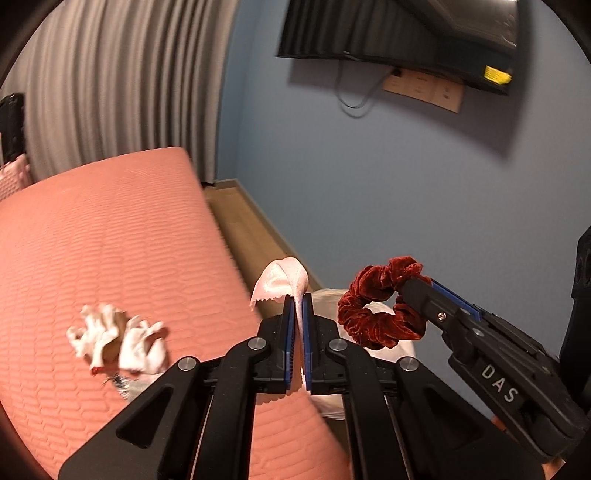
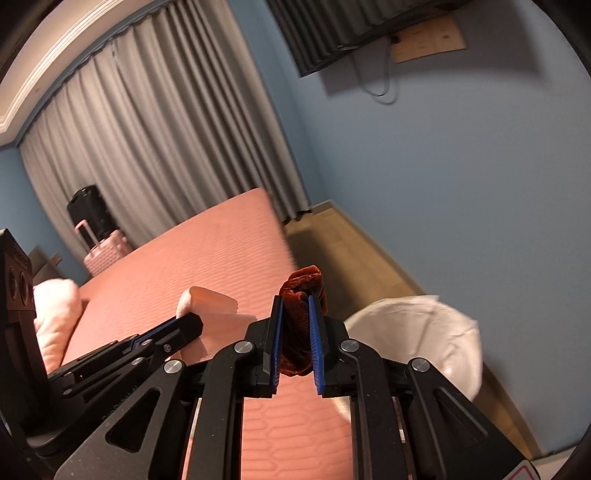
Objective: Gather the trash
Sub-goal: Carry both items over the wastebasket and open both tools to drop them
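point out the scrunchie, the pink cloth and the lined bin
red scrunchie (image 1: 373, 317): left wrist view, on the velvet loop's lower left curve.
pink cloth (image 1: 282, 280): left wrist view, on the fold above the fingertips.
white-lined bin (image 2: 417, 332): right wrist view, on the liner's inner wall.

1. Left wrist view: white capitals "DAS" on the black body of the right tool (image 1: 415, 286), reading along its length.
2. Same view: yellow sticker (image 1: 497, 75) on the lower corner of the wall-mounted television (image 1: 399, 33); print on it too small to read.
3. Same view: tan wall plate (image 1: 424, 88) under the television carries faint marks, illegible.
4. Right wrist view: red-edged label (image 2: 524, 474) at the bottom, cut off, unreadable.
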A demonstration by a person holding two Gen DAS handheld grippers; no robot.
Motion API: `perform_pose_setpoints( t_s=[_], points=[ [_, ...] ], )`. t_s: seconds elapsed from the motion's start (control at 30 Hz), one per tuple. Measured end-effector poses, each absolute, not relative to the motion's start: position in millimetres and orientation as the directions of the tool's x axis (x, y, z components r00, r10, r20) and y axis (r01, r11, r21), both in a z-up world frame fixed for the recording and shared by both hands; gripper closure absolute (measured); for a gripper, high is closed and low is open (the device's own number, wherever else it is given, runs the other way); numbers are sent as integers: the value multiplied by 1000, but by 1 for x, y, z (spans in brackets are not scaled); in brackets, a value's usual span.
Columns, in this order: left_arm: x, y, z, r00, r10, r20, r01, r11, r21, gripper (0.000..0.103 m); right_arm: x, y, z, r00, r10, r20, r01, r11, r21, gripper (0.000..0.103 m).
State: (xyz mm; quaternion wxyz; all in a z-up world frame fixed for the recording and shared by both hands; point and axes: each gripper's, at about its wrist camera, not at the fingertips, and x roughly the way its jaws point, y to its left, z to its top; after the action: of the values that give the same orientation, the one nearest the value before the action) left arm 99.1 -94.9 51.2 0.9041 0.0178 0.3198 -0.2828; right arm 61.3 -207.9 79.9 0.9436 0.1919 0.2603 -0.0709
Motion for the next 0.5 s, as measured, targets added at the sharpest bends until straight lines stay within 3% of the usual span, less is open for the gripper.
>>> perform_pose_setpoints(
  t_s=[0.5],
  points=[
    [96, -170, 35, 527, -561, -638, 639, 757, -137, 98, 42, -285, 64, 831, -128, -542, 345, 882, 321, 91]
  ],
)
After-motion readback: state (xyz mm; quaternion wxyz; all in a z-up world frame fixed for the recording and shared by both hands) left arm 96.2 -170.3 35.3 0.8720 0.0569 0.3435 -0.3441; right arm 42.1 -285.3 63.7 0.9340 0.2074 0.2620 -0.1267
